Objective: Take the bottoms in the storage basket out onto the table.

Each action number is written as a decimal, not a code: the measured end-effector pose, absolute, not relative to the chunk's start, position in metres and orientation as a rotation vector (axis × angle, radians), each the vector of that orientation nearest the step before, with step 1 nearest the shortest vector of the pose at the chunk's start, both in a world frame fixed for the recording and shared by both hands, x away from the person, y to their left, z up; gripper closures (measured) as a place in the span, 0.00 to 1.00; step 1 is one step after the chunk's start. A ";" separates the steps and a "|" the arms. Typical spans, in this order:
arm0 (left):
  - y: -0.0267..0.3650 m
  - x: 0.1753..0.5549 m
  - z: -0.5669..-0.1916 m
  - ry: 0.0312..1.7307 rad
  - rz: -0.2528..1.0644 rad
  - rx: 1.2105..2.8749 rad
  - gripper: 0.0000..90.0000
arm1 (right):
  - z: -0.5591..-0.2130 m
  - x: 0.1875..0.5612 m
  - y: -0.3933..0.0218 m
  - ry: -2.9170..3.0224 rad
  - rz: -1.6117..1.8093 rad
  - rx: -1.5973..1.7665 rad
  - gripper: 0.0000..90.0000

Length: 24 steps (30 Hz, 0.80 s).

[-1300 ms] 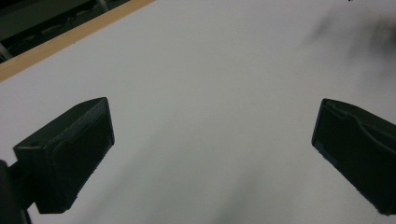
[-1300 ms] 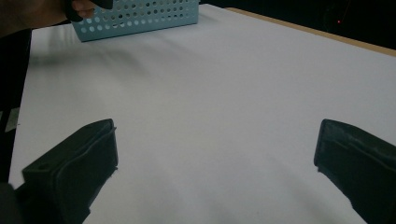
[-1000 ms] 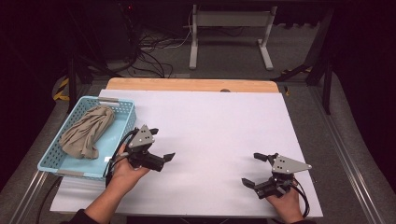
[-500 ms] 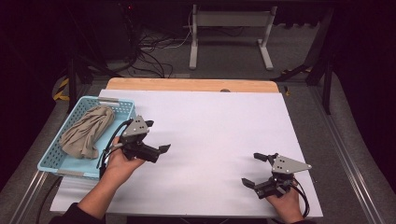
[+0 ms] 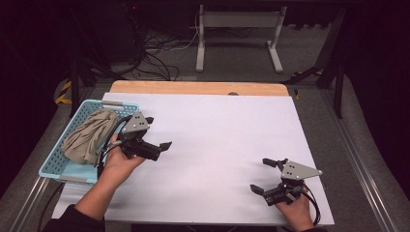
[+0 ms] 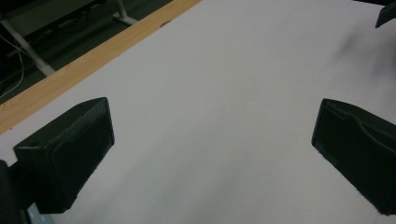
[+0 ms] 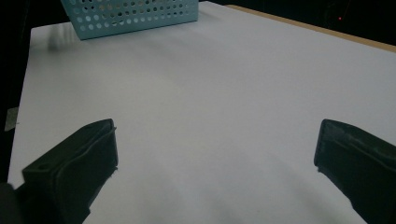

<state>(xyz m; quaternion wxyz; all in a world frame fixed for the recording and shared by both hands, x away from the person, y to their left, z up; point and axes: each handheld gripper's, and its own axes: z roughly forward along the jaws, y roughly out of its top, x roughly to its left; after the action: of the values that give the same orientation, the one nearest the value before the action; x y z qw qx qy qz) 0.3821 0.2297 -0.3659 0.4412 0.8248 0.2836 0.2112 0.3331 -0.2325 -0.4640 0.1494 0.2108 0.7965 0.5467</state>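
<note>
Worktop: smooth white sheet (image 5: 217,140), bare wooden strip along its far edge.
Room: dark, cables on the floor, upper frame.
Basket (image 5: 58,166): perforated pale-blue plastic, left edge, holding crumpled beige cloth (image 5: 89,135).
Left hand-held gripper (image 5: 153,130): jaws apart, empty.
Right hand-held gripper (image 5: 261,175): lower right, jaws apart, empty.

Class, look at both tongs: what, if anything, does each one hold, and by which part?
Nothing. The left tongs and the right tongs are both open over the bare white table.

A lab or test room is showing here: a white-covered table (image 5: 217,145), tangled cables (image 5: 145,48) lying on grey flooring, dark surroundings.
</note>
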 end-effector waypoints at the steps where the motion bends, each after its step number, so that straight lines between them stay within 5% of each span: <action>1: 0.230 0.382 -0.366 0.704 0.524 2.047 0.00 | -0.464 0.333 -0.232 2.289 1.571 0.606 0.00; 24: 0.247 0.395 -0.347 0.747 0.578 2.052 0.00 | -0.464 0.333 -0.232 2.290 1.569 0.610 0.00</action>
<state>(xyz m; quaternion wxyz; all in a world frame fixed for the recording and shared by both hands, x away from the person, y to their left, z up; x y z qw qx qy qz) 0.3948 0.2465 -0.3473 0.4270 0.8214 0.2991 0.2314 0.3330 -0.2323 -0.4640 0.1491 0.2122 0.7967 0.5459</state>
